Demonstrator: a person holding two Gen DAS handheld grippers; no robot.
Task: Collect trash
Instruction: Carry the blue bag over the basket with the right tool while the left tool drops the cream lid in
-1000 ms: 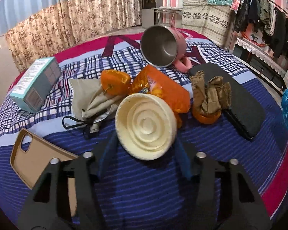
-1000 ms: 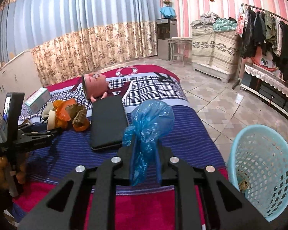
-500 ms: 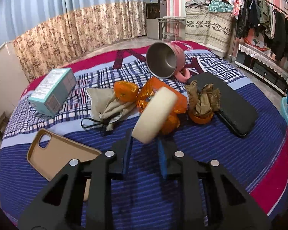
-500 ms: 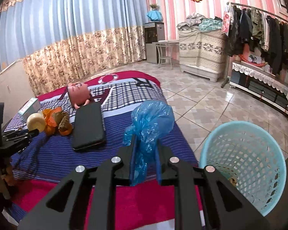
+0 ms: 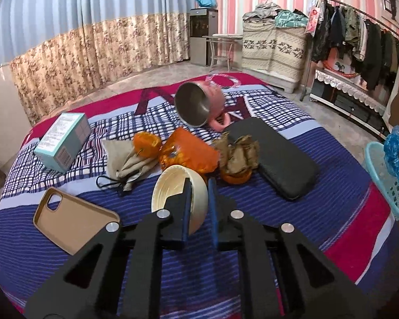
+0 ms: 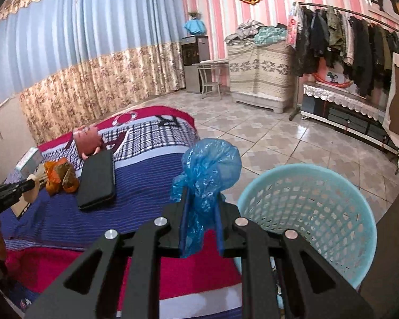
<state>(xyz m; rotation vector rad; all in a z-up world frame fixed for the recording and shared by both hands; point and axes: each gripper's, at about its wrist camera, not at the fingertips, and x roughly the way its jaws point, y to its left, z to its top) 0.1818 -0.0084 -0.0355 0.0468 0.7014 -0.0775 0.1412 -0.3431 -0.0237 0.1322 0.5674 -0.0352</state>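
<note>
My left gripper point(image 5: 199, 183) is shut on a cream ridged lid point(image 5: 173, 194), held on edge above the bed. Just beyond it lie an orange wrapper point(image 5: 191, 151), an orange peel point(image 5: 146, 145) and crumpled brown paper point(image 5: 239, 154). My right gripper point(image 6: 202, 199) is shut on a crumpled blue plastic bag point(image 6: 207, 175), held left of and above a light blue mesh basket point(image 6: 311, 212) on the floor. The basket point(image 5: 388, 186) and bag point(image 5: 396, 154) also show at the right edge of the left wrist view.
On the bed point(image 5: 332, 212) lie a black case point(image 5: 274, 154), a tipped pink metal-lined cup point(image 5: 199, 106), a teal box point(image 5: 63, 141), a beige pouch point(image 5: 125, 162) and a tan phone case point(image 5: 71, 220). A clothes rack point(image 6: 359, 40) stands by the far wall.
My left gripper closed on the cream lid and lifted it, turning it on edge. My right gripper carried the blue bag rightwards, close to the basket.
</note>
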